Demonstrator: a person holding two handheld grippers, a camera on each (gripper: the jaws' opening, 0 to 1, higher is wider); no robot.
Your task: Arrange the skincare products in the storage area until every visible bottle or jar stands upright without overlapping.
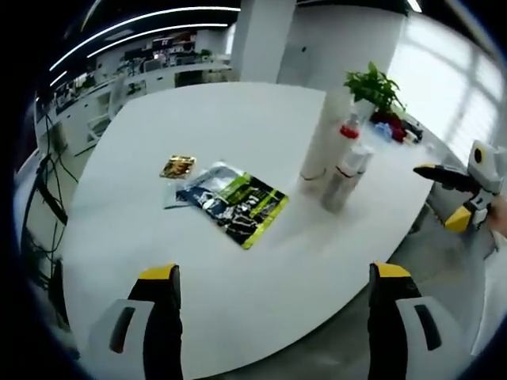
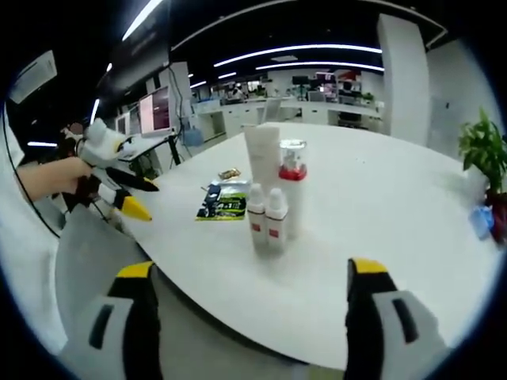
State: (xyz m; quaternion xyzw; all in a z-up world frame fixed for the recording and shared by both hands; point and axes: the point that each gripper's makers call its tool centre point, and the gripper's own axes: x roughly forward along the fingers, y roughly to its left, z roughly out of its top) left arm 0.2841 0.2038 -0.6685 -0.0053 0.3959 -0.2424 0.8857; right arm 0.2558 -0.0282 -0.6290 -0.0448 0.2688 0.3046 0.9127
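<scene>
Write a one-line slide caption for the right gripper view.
Open right claw faces upright skincare bottles on a white table; left claw at table edge.

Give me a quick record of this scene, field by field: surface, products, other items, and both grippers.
surface: white table
products: tall white tube, red-capped bottle, two small white bottles, all upright, clustered close
other items: green-black pouch and small gold packet lying flat; potted plant
left gripper: open, empty
right gripper: open, empty

Sachets point(image 1: 234, 202), potted plant point(image 1: 375, 89), table point(image 1: 238, 127)
</scene>
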